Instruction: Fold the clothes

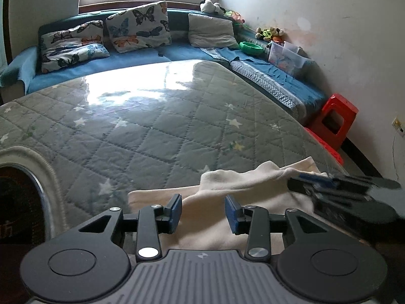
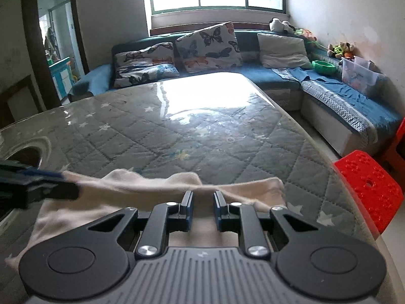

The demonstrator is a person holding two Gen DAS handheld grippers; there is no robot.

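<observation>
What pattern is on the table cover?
Grey quilted diamonds with small stars on the table cover; clearest in right wrist view.

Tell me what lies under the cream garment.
The cream garment lies on the grey quilted star-print cover under a glossy sheet. Whatever sits directly beneath the cloth is hidden by its folds.

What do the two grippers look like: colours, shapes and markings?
Both the left gripper and the right gripper match: black linkage arms with silver rivets, two round black discs, a grey ribbed plate bearing a small logo, and blue pads on the fingers. No cables or sleeves are visible.
</observation>
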